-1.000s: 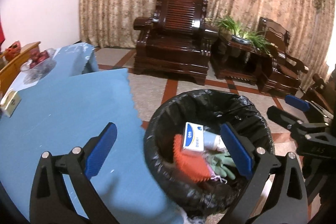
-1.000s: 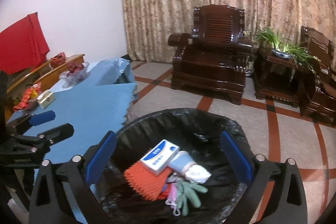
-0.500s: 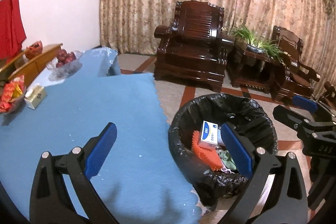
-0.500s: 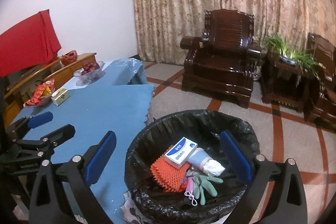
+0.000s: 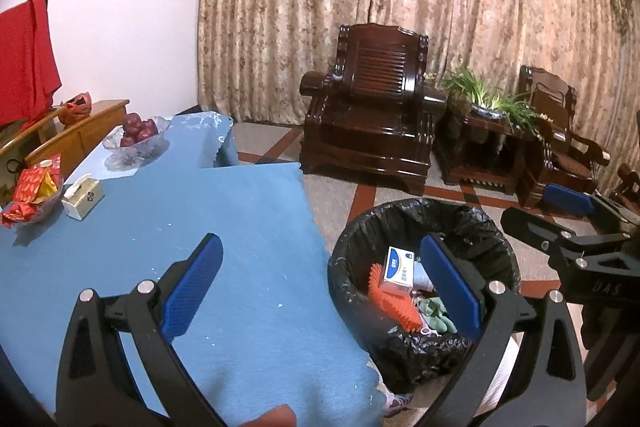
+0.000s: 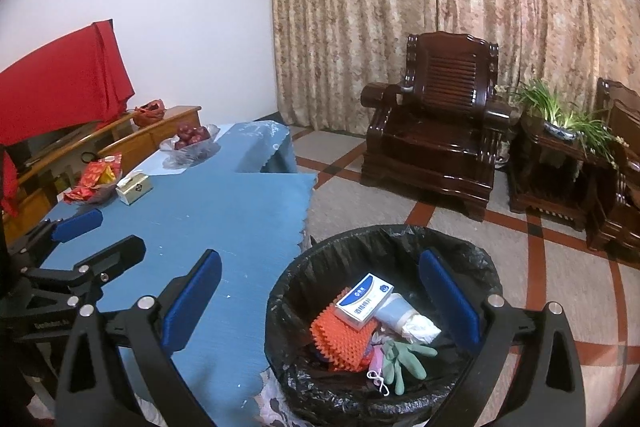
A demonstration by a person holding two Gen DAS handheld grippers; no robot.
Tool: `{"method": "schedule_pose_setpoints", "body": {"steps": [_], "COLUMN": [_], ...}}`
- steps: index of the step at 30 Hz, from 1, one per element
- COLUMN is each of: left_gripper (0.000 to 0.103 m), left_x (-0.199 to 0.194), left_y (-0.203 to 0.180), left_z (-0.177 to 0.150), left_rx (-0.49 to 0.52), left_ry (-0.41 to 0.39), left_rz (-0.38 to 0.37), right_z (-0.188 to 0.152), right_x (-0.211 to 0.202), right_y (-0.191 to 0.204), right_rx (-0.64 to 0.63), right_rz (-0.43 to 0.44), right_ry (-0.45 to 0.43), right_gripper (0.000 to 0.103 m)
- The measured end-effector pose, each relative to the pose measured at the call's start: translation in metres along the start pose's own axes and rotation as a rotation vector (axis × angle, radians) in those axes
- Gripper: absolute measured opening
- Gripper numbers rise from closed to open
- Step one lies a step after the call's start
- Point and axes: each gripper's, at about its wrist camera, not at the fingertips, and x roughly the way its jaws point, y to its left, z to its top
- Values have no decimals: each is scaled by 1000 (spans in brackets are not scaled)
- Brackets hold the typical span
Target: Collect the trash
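Observation:
A bin lined with a black bag [image 5: 360,239] [image 6: 304,259] stands on the floor at the table's right edge. Inside lie a white and blue box [image 5: 397,265] [image 6: 365,299], an orange mesh piece [image 5: 394,309] [image 6: 340,337], a green glove [image 6: 404,361] [image 5: 436,313], a pink mask [image 6: 376,367] and a pale wrapped bottle [image 6: 408,317]. My left gripper [image 5: 320,287] is open and empty above the blue tablecloth [image 5: 200,227] and the bin's left rim. My right gripper [image 6: 320,299] is open and empty above the bin.
At the table's far left are a small tissue box [image 5: 83,198] [image 6: 134,188], a dish of red snack packets [image 5: 34,187] [image 6: 94,179] and a glass bowl of red fruit [image 5: 138,139] [image 6: 192,141]. Dark wooden armchairs [image 5: 372,111] [image 6: 436,131] and a potted plant [image 6: 560,119] stand by the curtain.
Both grippers have pulled back and up from the bin, so more of the table and its far objects show. The trash in the bin has not moved. Both stay open.

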Motion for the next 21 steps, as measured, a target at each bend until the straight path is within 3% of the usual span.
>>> {"method": "schedule_pose_setpoints", "body": {"steps": [21], "left_gripper": [96], "left_x": [-15], "left_y": [5], "left_z": [9], "left_rx": [-13], "left_ry": [-41], "left_rz": [18], "right_z": [9], "right_x": [-6], "right_y": [11], "right_rx": [-31], "right_rz": [17], "right_ry": [-33], "right_gripper": [97]}}
